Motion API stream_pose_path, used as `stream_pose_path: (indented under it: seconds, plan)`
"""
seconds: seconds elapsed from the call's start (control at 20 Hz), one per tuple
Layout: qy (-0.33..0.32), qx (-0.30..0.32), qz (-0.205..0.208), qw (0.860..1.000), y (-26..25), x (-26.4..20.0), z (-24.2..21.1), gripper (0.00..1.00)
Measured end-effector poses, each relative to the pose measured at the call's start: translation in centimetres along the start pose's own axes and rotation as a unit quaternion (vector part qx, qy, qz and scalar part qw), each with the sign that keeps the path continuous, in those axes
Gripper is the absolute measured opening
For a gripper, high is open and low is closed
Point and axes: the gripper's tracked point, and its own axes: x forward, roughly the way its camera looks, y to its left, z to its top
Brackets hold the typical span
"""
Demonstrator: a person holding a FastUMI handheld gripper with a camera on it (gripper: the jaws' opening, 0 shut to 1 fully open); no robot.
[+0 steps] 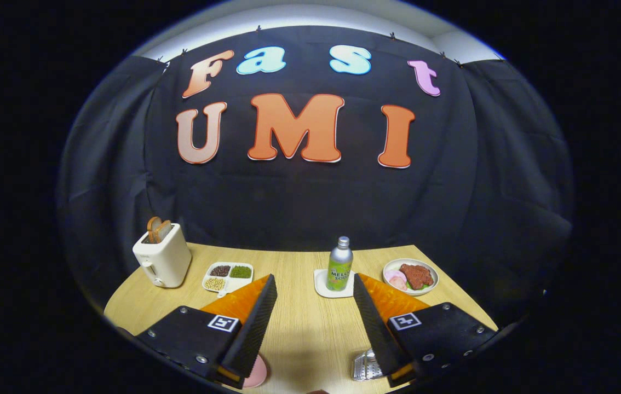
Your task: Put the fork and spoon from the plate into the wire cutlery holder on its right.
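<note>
The gripper point(315, 306) is hanging high over the wooden table point(299, 323), its fingers standing wide apart and holding nothing, only bare tabletop showing in the gap between them. That spread looks like readiness for a pick, not a carry.

Down under the left finger, a sliver of pink plate point(258, 373) is peeking out; the fork and spoon themselves I cannot make out, the finger is covering that spot. Under the right finger, a bit of silvery wire mesh is showing, and I am taking it for the wire cutlery holder point(366, 368), sitting to the plate's right as the task says.

Beyond the fingers, a green soda bottle point(339, 265) is standing upright on a white coaster point(323, 284), just ahead of the right fingertip. Further right a plate of meat and ham slices point(410, 275) is waiting near the table's back edge. To the left, a divided dish of beans point(228, 275) is lying beside a white toaster point(161, 257) with two toast slices point(157, 228) sticking up.

My reading: the job is barely begun, and the gripper will need to tip downward toward that pink plate.
</note>
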Motion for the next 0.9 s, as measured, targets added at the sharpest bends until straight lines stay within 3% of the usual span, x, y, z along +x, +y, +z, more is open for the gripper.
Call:
stream_pose_path:
  seconds: [0.2, 0.5, 0.75, 0.9]
  plan:
    - [-0.018, 0.010, 0.013, 1.000, 4.2, 0.0, 0.4, 0.93]
    - [0.028, 0.011, 0.043, 0.999, 10.7, -0.2, -3.9, 0.94]
    - [0.126, -0.001, 0.073, 0.989, 14.9, -1.2, -11.2, 0.94]
    - [0.209, -0.008, 0.084, 0.974, 16.8, -2.3, -16.7, 0.94]
